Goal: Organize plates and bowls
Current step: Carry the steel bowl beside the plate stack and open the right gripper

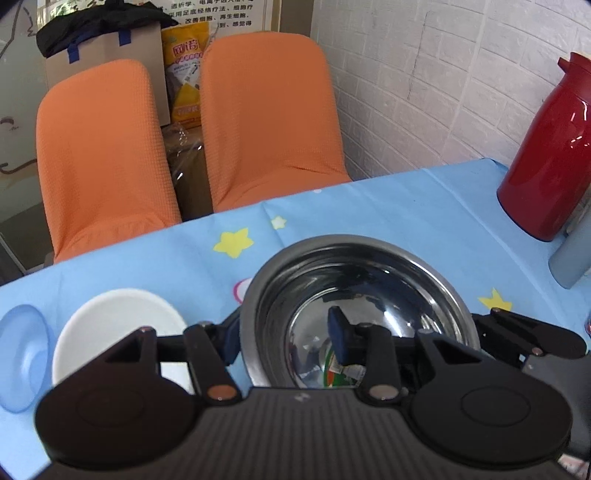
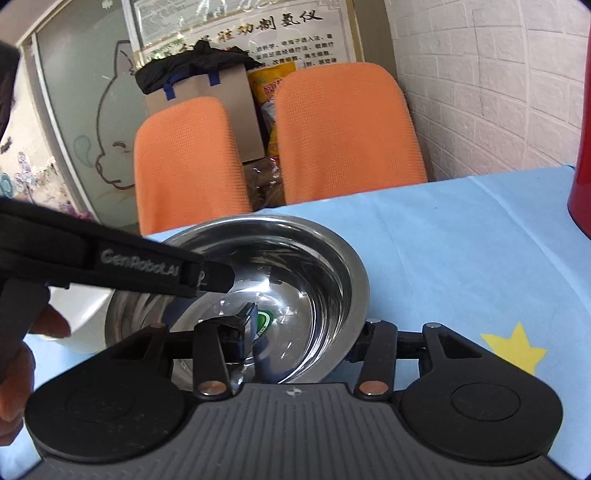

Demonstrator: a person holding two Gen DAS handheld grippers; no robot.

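Bowl: steel bowl (image 1: 360,314) is wide, shiny and mirror-like, with a flat rim and a sticker showing at its bottom; it sits on the counter (image 1: 369,206) near the far edge, by two orange chairs (image 1: 266,110).
Left gripper (image 1: 286,338): fingers straddle the bowl's left rim, one blue pad (image 1: 338,338) inside the bowl and the other outside; whether they press the wall I cannot tell.
Right gripper (image 2: 301,338): fingers straddle the bowl's right rim, one inside and one outside; grip likewise unclear.
Other dishes: white plate (image 1: 118,328) lies just left of the bowl, and a clear blue bowl (image 1: 22,354) sits beside it at the left edge, cut off.
Hidden: the bowl's near rim is behind the gripper bodies; in the right wrist view the left gripper's body (image 2: 110,266) crosses the bowl's left side.
Surface: light blue cloth with yellow stars covers the counter.
Room: red flask (image 1: 546,147) stands on the counter's right, a grey cup (image 1: 572,254) near it; a white brick wall (image 1: 443,74) is behind, plus a cardboard box (image 1: 103,48) and a poster (image 2: 240,26).
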